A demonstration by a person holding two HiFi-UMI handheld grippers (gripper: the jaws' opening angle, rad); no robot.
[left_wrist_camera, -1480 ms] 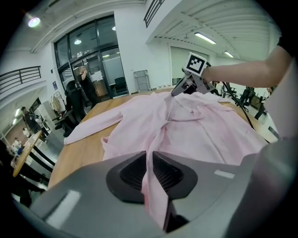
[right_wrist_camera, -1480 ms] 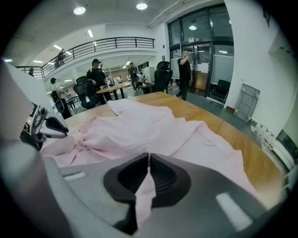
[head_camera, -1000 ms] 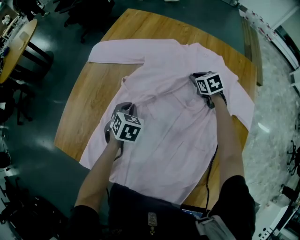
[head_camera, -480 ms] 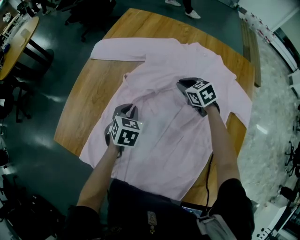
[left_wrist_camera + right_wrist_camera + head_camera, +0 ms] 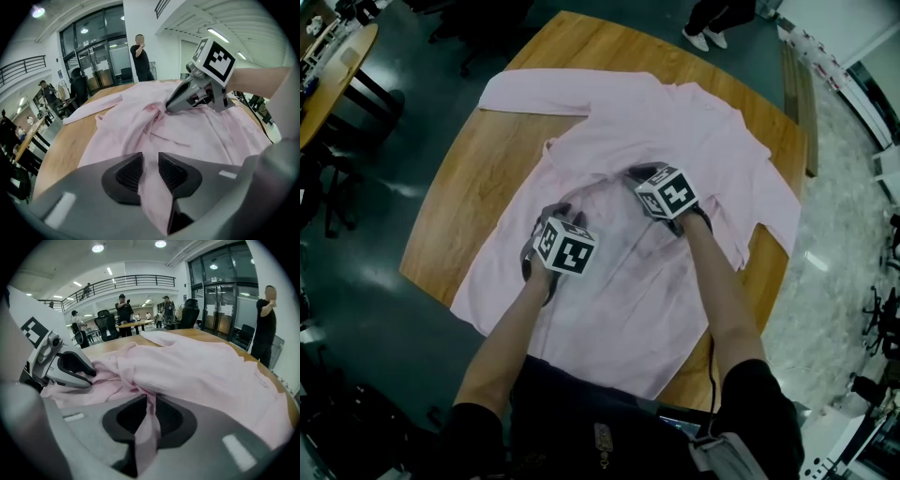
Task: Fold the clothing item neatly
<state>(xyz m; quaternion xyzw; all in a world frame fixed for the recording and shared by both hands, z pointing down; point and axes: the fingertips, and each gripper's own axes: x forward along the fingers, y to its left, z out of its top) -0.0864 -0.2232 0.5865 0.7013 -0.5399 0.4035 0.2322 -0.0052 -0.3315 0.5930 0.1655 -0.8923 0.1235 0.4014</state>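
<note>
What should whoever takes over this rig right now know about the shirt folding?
Left gripper: jaws opening, with a fold of the shirt loose between them.
Right gripper: jaws beginning to open, pads pinching a shirt fold.
Shirt: spread on the table, hem toward the person, one sleeve stretched out to the far left. The cloth is bunched in the middle between the two grippers.
Done: shirt laid out; no finished fold visible.
To do: smooth the bunched middle, fold in sleeves and sides, then fold the body.
</note>
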